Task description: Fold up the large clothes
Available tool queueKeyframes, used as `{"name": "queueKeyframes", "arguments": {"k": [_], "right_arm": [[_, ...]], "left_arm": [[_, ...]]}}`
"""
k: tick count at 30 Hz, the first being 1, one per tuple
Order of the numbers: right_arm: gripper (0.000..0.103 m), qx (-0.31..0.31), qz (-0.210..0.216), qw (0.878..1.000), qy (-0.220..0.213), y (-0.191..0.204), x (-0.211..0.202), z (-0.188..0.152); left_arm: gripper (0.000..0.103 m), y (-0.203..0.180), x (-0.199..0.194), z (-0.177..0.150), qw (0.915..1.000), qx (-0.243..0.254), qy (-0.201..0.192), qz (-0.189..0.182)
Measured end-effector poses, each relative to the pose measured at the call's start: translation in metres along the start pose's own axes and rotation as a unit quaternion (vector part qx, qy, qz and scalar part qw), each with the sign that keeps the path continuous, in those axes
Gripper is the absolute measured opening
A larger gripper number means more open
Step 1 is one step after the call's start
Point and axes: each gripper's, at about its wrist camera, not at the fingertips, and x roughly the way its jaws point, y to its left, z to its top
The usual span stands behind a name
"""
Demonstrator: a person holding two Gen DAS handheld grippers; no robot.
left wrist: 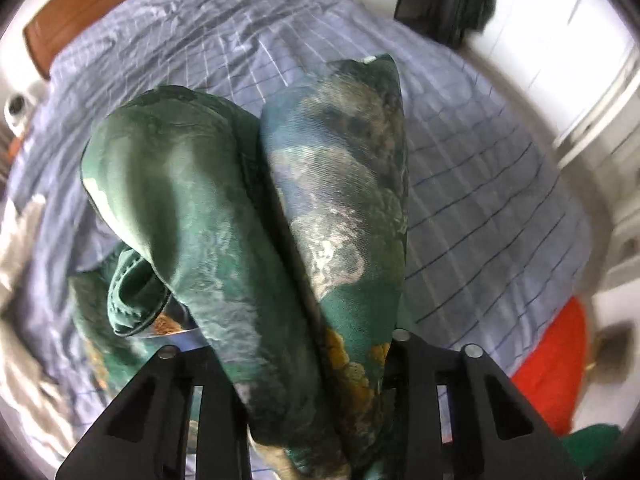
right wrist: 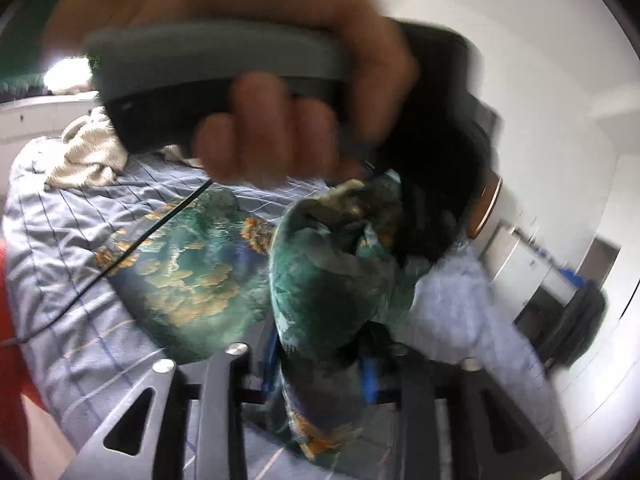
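While the green printed garment (left wrist: 248, 216) hangs in a thick bunch between the fingers of the left gripper (left wrist: 316, 344), the jaws are closed on it — the cloth fills the whole gap and trails away from them toward the far side of the blue checked bedspread (left wrist: 480, 184). From the right wrist view, the right gripper (right wrist: 320, 356) also has a gathered fold of the same garment between its fingers, though blur makes it hard to tell whether the pads press on it. The rest of the garment lies spread on the bedspread to the left, and its long axis runs up to the left hand (right wrist: 280, 128), just above — both grippers are close together at one bunched end.
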Motion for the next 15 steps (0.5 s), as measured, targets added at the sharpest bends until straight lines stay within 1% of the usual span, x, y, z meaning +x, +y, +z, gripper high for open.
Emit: {"name": "queueKeyframes", "arguments": {"k": [1, 2, 3, 6, 8, 11, 12, 15], "right_arm": [[0.056, 0.009, 0.011, 1.000, -0.007, -0.002, -0.007, -0.002], [0.059, 0.023, 0.033, 0.999, -0.015, -0.008, -0.018, -0.005], [0.059, 0.032, 0.044, 0.998, -0.017, -0.011, -0.024, -0.008], [0.059, 0.065, 0.070, 0.995, 0.000, -0.024, -0.036, -0.017], [0.059, 0.089, 0.072, 0.993, 0.015, -0.036, -0.037, -0.023], [0.059, 0.110, 0.064, 0.991, 0.037, -0.052, -0.024, -0.026], [0.059, 0.115, 0.064, 0.990, 0.044, -0.055, -0.018, -0.026], [0.059, 0.130, 0.072, 0.987, 0.055, -0.059, -0.001, -0.024]], "left_arm": [[0.030, 0.014, -0.008, -0.003, 0.9997, -0.013, -0.013, -0.013], [0.030, 0.023, -0.015, -0.005, 0.9994, -0.018, -0.021, -0.021], [0.030, 0.033, -0.020, -0.007, 0.9989, -0.023, -0.028, -0.028], [0.030, 0.080, -0.033, -0.020, 0.9966, -0.040, -0.047, -0.055], [0.030, 0.105, -0.036, -0.030, 0.9950, -0.053, -0.055, -0.065], [0.031, 0.149, -0.031, -0.051, 0.9902, -0.090, -0.061, -0.088], [0.031, 0.153, -0.029, -0.053, 0.9897, -0.095, -0.061, -0.088], [0.032, 0.181, -0.023, -0.071, 0.9886, -0.109, -0.068, -0.079]]}}
